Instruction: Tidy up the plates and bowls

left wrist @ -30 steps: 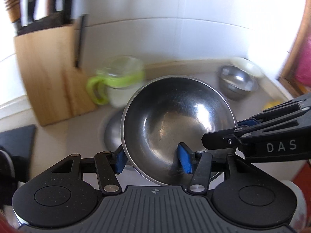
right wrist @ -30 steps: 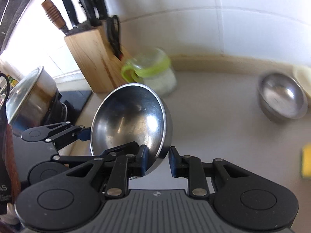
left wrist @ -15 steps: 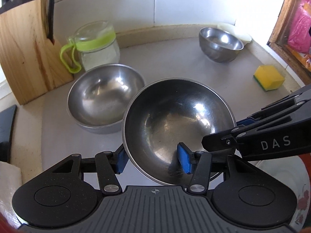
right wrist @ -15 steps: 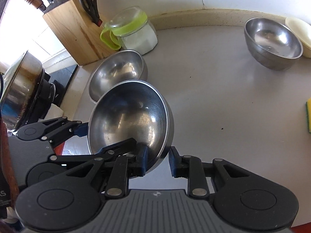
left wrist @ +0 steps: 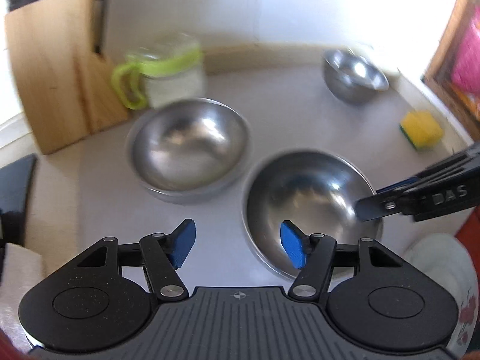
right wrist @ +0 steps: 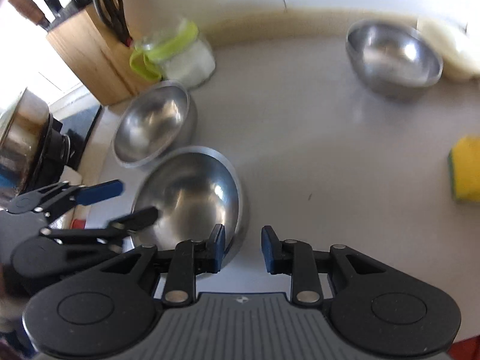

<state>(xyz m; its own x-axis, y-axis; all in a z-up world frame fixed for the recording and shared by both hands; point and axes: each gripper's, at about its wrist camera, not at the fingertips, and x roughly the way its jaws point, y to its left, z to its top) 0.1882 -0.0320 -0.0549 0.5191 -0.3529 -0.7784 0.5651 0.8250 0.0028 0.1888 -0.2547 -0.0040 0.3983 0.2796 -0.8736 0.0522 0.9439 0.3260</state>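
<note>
A steel bowl point(left wrist: 309, 210) point(right wrist: 192, 198) rests on the pale counter point(right wrist: 315, 150), just in front of a second steel bowl point(left wrist: 189, 147) point(right wrist: 153, 129). My left gripper point(left wrist: 237, 246) point(right wrist: 133, 201) straddles its left rim. Its jaws are opening, and the pads stand clear of the metal. My right gripper point(right wrist: 243, 249) point(left wrist: 369, 202) straddles the right rim with one pad inside and one outside. Its jaws are also opening, and a strip of counter shows beside the outer pad. A third, smaller steel bowl point(left wrist: 354, 75) point(right wrist: 393, 57) stands at the far right.
A knife block point(right wrist: 87, 57) and a green-lidded jar point(right wrist: 180, 57) stand at the back left. A yellow sponge point(right wrist: 466, 168) lies right. A flowered plate point(left wrist: 450, 285) is near right, a pot point(right wrist: 21, 138) far left, a cream dish point(right wrist: 450, 51) behind the small bowl.
The bowl held up by both grippers has come down onto the counter beside the other bowl. My left jaws have spread off its rim; my right jaws have loosened slightly.
</note>
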